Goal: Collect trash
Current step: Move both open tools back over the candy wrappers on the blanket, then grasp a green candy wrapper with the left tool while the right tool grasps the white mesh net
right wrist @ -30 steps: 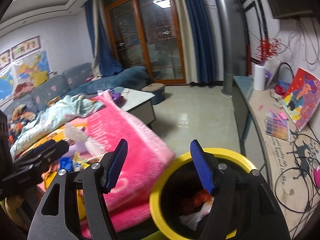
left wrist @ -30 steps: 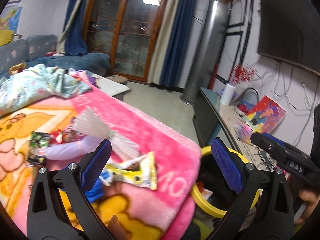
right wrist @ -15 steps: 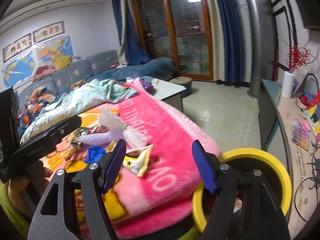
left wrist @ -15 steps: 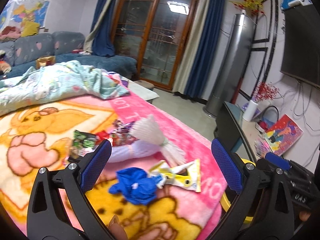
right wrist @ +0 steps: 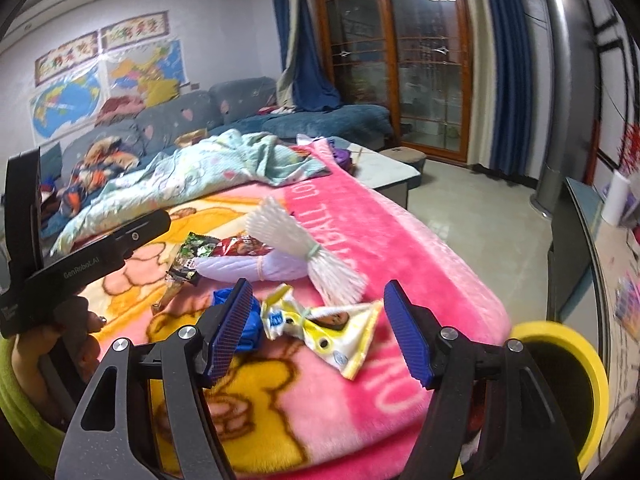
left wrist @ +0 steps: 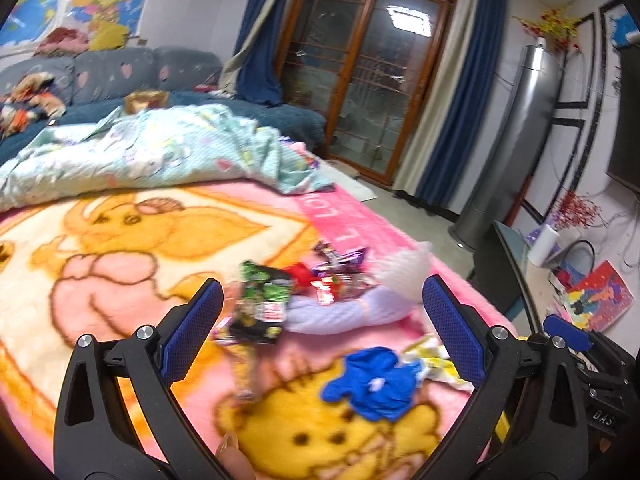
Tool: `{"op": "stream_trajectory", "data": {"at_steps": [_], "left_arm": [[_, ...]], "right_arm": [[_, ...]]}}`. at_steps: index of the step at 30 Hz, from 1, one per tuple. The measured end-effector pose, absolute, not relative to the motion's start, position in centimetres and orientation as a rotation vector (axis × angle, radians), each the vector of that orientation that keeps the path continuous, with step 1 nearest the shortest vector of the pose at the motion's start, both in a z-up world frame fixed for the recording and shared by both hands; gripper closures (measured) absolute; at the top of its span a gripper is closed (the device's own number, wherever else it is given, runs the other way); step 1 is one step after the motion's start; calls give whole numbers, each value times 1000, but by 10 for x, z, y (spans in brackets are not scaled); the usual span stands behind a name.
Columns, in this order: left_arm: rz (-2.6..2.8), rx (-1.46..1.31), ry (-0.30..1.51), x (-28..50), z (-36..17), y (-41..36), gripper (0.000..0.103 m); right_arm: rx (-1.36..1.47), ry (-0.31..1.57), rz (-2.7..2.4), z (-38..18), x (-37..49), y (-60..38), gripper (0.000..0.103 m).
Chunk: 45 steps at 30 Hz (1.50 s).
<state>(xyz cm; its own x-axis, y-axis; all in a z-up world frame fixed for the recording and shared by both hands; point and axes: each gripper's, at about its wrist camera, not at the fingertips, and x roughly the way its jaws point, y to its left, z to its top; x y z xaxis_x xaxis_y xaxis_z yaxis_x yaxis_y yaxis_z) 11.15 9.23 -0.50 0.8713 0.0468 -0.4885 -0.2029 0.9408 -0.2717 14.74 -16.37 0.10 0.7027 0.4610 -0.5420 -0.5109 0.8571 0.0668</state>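
The trash lies in a loose cluster on a pink blanket (right wrist: 400,240) printed with a yellow and pink cartoon animal. Nearest the right gripper (right wrist: 320,328) is a crumpled yellow and white wrapper (right wrist: 328,326), flat on the blanket just ahead of the jaws, with a wad of blue plastic (left wrist: 374,380) touching its left end. Behind them lie a pale lilac roll (right wrist: 256,266) bound with a band, a white fringed bundle (right wrist: 304,248) tied at its waist, a green and black snack packet (left wrist: 262,304) and red wrappers (right wrist: 240,246). The print on the packets is too blurred to read.

Large white letters run along the blanket's pink border; "BALL" and part of "LO" can be made out. The black body of the left tool, seen from the right wrist camera, carries the mark "GenRobot.AI".

Both tongs stand apart with nothing between their blue pads; the left gripper (left wrist: 320,328) hangs over the packet and the roll. A hand (right wrist: 60,340) in a lime-green sleeve holds the left tool.

A yellow-rimmed bin (right wrist: 576,360) stands off the blanket's right edge, beside a low cabinet. A light blue quilt (left wrist: 160,152) is heaped at the blanket's far end, before a blue sofa (right wrist: 240,108) and wall maps (right wrist: 80,92).
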Motion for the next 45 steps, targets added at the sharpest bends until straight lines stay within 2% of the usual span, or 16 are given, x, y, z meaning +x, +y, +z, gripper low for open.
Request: {"op": "stream_trajectory", "data": {"at_steps": [9, 14, 16, 23, 25, 28, 30, 33, 34, 37, 45], "left_arm": [[186, -402, 572, 120, -27, 139, 14], [161, -446, 616, 130, -43, 153, 26], [142, -456, 636, 134, -47, 154, 37], [105, -465, 685, 146, -60, 152, 48], [109, -466, 682, 147, -61, 154, 56], [105, -461, 682, 150, -60, 154, 68], [100, -459, 691, 151, -61, 153, 75], [102, -458, 695, 149, -61, 152, 85], [100, -456, 692, 149, -61, 151, 90], [95, -446, 676, 145, -56, 150, 96], [75, -463, 590, 131, -33, 149, 99]], "right_arm": [[-199, 623, 589, -10, 199, -111, 36], [-240, 665, 585, -21, 225, -92, 35], [-259, 676, 589, -25, 233, -84, 35], [-272, 698, 610, -33, 248, -69, 35], [-266, 706, 625, -35, 250, -66, 36], [-265, 722, 650, -38, 250, -61, 53], [-269, 721, 659, -39, 249, -61, 70], [-229, 725, 674, -37, 248, -69, 84], [-218, 723, 676, -36, 248, -71, 85], [-179, 706, 675, -30, 246, -81, 86], [-50, 646, 676, -2, 242, -114, 87]]}}
